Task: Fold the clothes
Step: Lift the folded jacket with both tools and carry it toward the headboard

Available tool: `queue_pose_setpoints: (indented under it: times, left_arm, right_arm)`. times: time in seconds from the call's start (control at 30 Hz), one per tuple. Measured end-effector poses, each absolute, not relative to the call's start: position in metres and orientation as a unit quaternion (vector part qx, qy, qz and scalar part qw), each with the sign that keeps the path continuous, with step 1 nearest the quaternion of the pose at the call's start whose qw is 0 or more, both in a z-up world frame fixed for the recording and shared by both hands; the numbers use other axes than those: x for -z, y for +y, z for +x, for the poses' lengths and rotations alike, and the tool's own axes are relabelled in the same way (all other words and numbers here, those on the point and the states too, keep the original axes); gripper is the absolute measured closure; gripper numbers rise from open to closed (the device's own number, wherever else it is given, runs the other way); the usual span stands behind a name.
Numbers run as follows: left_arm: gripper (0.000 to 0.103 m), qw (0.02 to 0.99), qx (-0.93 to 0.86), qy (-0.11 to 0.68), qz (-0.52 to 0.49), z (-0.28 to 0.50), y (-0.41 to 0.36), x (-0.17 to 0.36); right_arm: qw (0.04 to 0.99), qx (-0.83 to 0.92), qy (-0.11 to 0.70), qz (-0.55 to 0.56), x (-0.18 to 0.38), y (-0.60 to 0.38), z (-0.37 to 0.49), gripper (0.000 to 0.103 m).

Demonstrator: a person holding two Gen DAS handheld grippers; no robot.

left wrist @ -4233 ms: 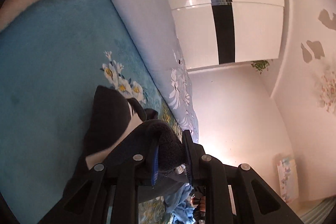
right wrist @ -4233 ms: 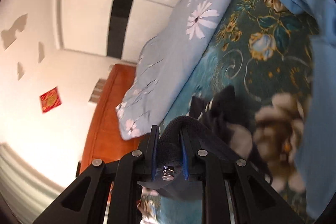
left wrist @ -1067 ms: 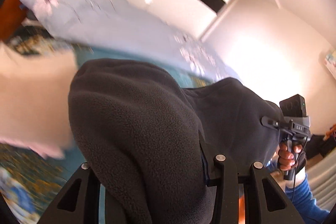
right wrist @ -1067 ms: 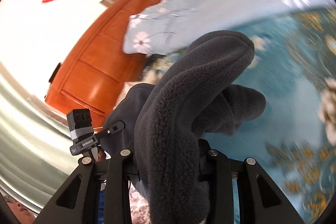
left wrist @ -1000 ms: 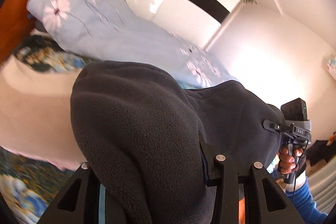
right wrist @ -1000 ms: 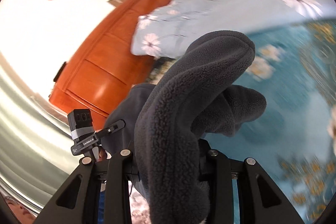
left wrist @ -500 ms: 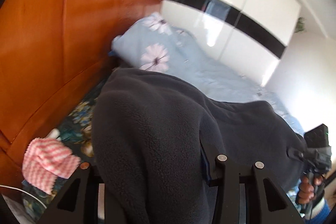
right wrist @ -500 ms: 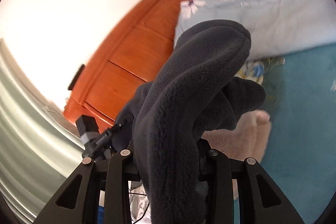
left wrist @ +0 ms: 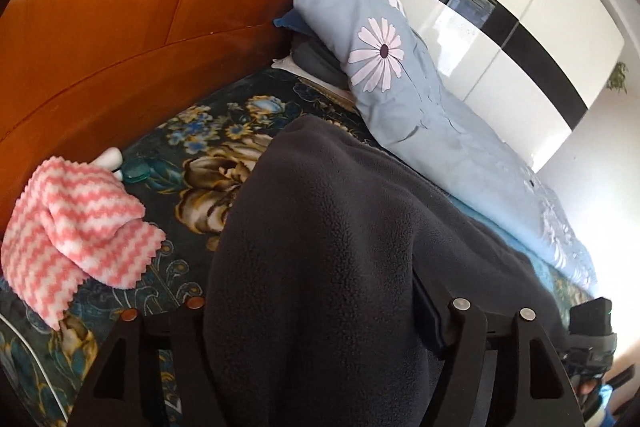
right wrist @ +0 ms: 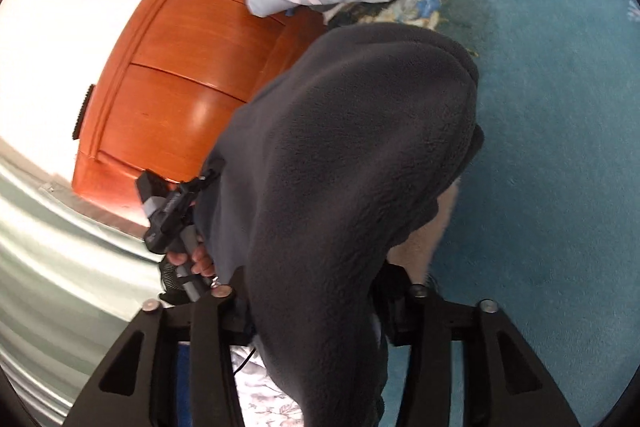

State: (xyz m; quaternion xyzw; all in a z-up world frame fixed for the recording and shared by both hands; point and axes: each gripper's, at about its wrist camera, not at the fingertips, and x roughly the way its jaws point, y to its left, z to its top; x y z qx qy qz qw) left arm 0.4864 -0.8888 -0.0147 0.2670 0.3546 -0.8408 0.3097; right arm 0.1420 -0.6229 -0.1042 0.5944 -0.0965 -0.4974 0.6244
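Note:
A dark grey fleece garment (left wrist: 340, 247) hangs between my two grippers, above the bed's floral blanket (left wrist: 208, 151). My left gripper (left wrist: 320, 343) is shut on one end of it; the cloth bulges over the jaws and hides the fingertips. My right gripper (right wrist: 316, 311) is shut on the other end of the fleece (right wrist: 360, 167), which drapes over its jaws. The left gripper also shows in the right wrist view (right wrist: 168, 215), held by a hand, and part of the right gripper in the left wrist view (left wrist: 592, 331).
A pink and white zigzag cloth (left wrist: 76, 223) lies on the bed at the left, by the orange wooden headboard (left wrist: 120, 7). A light blue flowered quilt (left wrist: 400, 79) lies along the far side. A teal blanket (right wrist: 560, 147) covers the bed at right.
Both grippers have swung with the fleece toward the headboard end of the bed. The pink striped cloth and headboard now fill the left view. Both stay shut on the fleece.

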Motion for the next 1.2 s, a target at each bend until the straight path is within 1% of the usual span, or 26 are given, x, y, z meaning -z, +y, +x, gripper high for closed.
queue_pose_setpoints:
  times: [0.07,0.17,0.3,0.37,0.43,0.53,0.6,0.73,0.83,0.93,1.03,1.1,1.2]
  left_arm:
    - [0.029,0.317,0.835,0.365,0.262,0.489,-0.888,0.006]
    - [0.029,0.344,0.831,0.361,0.247,0.505,-0.884,-0.015]
    - [0.03,0.403,0.814,0.374,0.189,0.542,-0.874,-0.039]
    - [0.03,0.405,0.824,0.349,0.187,0.541,-0.857,-0.049]
    - [0.03,0.396,0.837,0.314,0.208,0.526,-0.839,-0.056]
    - [0.027,0.371,0.854,0.276,0.237,0.489,-0.815,-0.048]
    - [0.027,0.36,0.859,0.257,0.256,0.468,-0.804,-0.041]
    - [0.027,0.379,0.841,0.255,0.291,0.454,-0.808,-0.023]
    - [0.027,0.391,0.832,0.263,0.294,0.456,-0.82,-0.008]
    - [0.026,0.406,0.821,0.266,0.301,0.457,-0.833,0.004]
    - [0.023,0.411,0.813,0.284,0.3,0.457,-0.845,0.014]
    - [0.021,0.416,0.811,0.295,0.287,0.458,-0.848,0.015]
    - [0.021,0.438,0.801,0.297,0.28,0.457,-0.84,0.01]
  right_arm:
    - [0.615,0.501,-0.102,0.601,0.102,-0.626,0.14,0.049]
    - [0.617,0.52,-0.084,0.584,0.083,-0.62,0.141,0.047]
    - [0.612,0.554,-0.071,0.56,0.058,-0.591,0.125,0.047]
    - [0.604,0.588,-0.064,0.534,0.042,-0.57,0.115,0.047]
    - [0.608,0.6,-0.073,0.514,0.028,-0.559,0.115,0.047]
    - [0.624,0.584,-0.111,0.507,0.016,-0.558,0.125,0.047]
    - [0.642,0.558,-0.114,0.514,0.015,-0.568,0.145,0.047]
    - [0.664,0.54,-0.072,0.511,0.023,-0.597,0.187,0.047]
    - [0.663,0.536,-0.04,0.521,0.039,-0.622,0.203,0.047]
    - [0.663,0.531,-0.036,0.527,0.046,-0.628,0.205,0.047]
    - [0.667,0.528,-0.036,0.524,0.048,-0.623,0.205,0.047]
    - [0.667,0.529,-0.034,0.524,0.046,-0.62,0.205,0.047]
    - [0.666,0.53,-0.03,0.525,0.043,-0.616,0.206,0.047]
